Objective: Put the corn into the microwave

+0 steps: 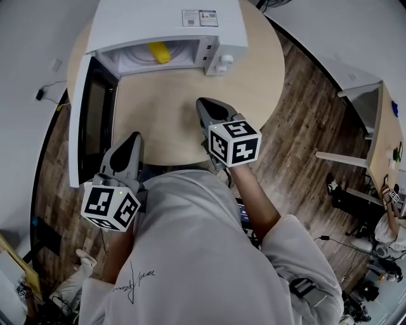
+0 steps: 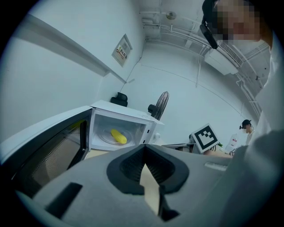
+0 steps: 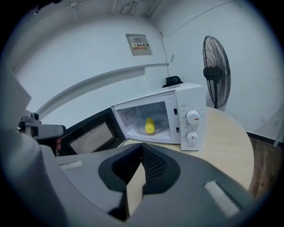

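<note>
A yellow corn cob (image 1: 160, 52) (image 2: 118, 136) (image 3: 149, 125) lies on the glass plate inside the white microwave (image 1: 165, 19) (image 3: 186, 95). The microwave's door (image 1: 92, 120) (image 3: 91, 135) stands swung wide open to the left. My right gripper (image 1: 203, 103) (image 3: 142, 146) hovers over the round wooden table (image 1: 165, 108), well short of the oven, shut with nothing between its jaws. My left gripper (image 1: 136, 136) (image 2: 144, 147) hangs at the table's near edge beside the open door, its tips together and holding nothing.
The open door juts out past the table's left rim. A standing fan (image 3: 216, 71) is behind the table on the right. A desk (image 1: 387, 136) and a seated person (image 1: 387, 222) are at the far right, with cables on the wooden floor.
</note>
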The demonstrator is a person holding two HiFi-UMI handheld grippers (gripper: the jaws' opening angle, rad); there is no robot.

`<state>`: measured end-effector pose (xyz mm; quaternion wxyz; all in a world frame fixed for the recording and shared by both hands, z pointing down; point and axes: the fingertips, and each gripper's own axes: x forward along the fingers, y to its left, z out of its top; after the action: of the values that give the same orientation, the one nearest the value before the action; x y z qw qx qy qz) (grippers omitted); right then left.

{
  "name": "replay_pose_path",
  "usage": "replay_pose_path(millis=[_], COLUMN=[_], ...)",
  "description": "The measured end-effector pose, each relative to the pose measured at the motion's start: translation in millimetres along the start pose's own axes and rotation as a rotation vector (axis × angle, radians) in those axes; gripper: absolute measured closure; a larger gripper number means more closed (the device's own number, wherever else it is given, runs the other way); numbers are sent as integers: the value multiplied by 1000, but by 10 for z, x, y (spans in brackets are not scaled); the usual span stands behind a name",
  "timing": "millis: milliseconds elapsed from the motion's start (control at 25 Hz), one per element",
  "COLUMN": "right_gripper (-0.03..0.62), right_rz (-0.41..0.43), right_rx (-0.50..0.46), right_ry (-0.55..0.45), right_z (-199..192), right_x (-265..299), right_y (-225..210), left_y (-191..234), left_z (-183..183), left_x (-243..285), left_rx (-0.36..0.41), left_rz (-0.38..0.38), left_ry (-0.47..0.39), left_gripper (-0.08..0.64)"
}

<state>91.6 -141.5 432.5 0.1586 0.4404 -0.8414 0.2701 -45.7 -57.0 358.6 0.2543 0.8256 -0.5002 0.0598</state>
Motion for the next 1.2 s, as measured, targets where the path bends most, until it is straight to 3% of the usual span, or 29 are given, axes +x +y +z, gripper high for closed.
replay_pose_path(millis=[1200], right_gripper=[581], right_rz=[28], right_rx=[-18], right_ry=[-20], right_z=[-136], right_x=[-526], right_y=[254], left_y=[391], left_z=[-151], left_x=[-144], left_rx=[-14], left_rz=[103], left_ry=[21], left_gripper=[572])
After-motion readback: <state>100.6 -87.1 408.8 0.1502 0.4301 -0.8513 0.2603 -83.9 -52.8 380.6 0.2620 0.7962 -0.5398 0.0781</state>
